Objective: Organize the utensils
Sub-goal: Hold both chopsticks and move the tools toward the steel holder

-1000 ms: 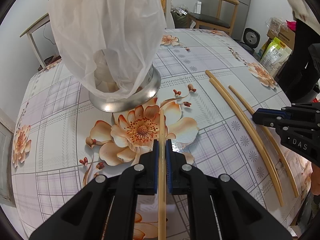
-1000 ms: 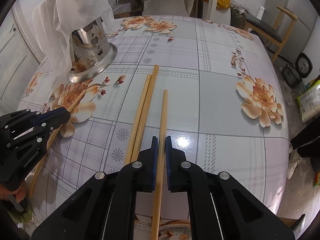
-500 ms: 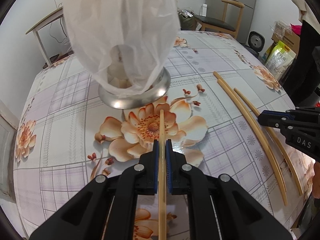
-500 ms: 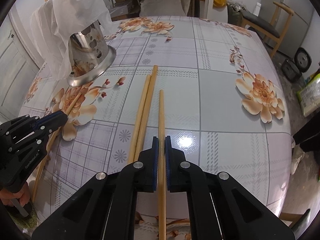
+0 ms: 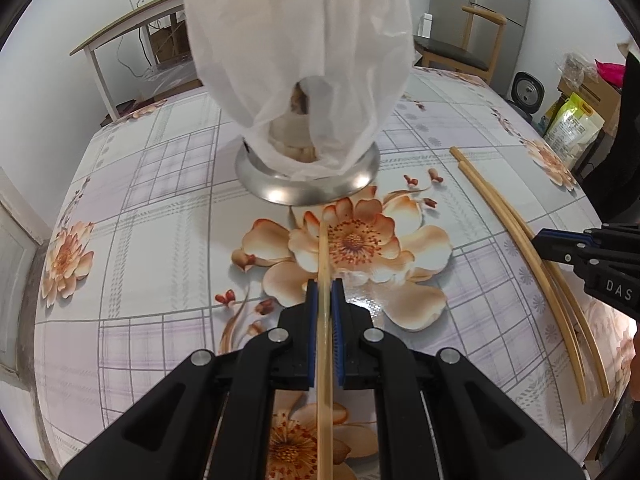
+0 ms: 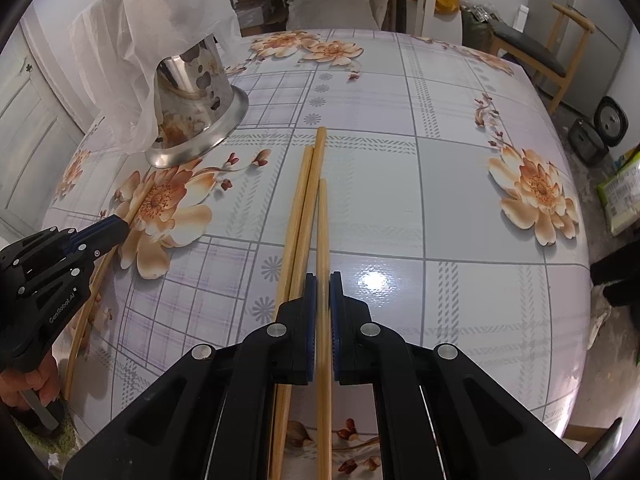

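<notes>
My left gripper (image 5: pixel 325 286) is shut on a wooden chopstick (image 5: pixel 322 240) whose tip points at the steel utensil holder (image 5: pixel 308 188). A white plastic bag (image 5: pixel 300 40) drapes over the holder. My right gripper (image 6: pixel 323 280) is shut on another chopstick (image 6: pixel 322 220), which lies alongside two loose chopsticks (image 6: pixel 302 208) on the flowered table (image 6: pixel 440 200). In the left wrist view the right gripper (image 5: pixel 536 242) hovers at those loose chopsticks (image 5: pixel 500 208). The right wrist view shows the left gripper (image 6: pixel 116 226) and the holder (image 6: pixel 196 92) at the left. Whether either held chopstick touches the table is unclear.
The round table (image 5: pixel 160 200) drops off close behind both grippers. A wooden chair (image 6: pixel 532 48) and a side table (image 5: pixel 132 32) stand beyond it. Bags and boxes (image 5: pixel 572 120) sit on the floor to the right. A person's hand (image 6: pixel 28 388) grips the left handle.
The left gripper has shifted with its chopstick, so the holder now stands nearer and more centred ahead of it. The right gripper's chopstick has swung straight in line with the two loose ones.
</notes>
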`<action>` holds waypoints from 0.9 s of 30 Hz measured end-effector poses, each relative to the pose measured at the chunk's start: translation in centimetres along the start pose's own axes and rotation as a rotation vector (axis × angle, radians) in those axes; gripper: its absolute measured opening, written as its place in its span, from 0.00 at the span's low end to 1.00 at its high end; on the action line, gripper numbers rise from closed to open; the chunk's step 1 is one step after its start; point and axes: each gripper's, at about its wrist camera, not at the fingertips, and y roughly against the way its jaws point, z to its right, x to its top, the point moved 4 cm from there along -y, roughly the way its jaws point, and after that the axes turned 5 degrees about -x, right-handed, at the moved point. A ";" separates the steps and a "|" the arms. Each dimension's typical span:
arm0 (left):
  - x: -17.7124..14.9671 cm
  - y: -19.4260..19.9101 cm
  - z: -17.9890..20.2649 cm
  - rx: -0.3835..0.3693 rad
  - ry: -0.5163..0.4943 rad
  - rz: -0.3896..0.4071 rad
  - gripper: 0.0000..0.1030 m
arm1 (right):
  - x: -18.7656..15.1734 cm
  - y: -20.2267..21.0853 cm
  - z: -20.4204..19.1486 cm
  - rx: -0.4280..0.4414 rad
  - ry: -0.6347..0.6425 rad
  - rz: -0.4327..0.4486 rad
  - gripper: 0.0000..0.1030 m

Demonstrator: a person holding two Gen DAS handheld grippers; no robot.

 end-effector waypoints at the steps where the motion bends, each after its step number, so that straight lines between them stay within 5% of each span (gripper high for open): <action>1: -0.1 0.1 -0.1 0.001 0.001 0.002 0.06 | 0.0 -0.1 -0.1 -0.005 0.004 0.001 0.05; 27: 0.1 0.0 -0.3 0.013 0.004 0.006 0.06 | 0.2 0.1 -0.1 0.010 -0.003 0.005 0.05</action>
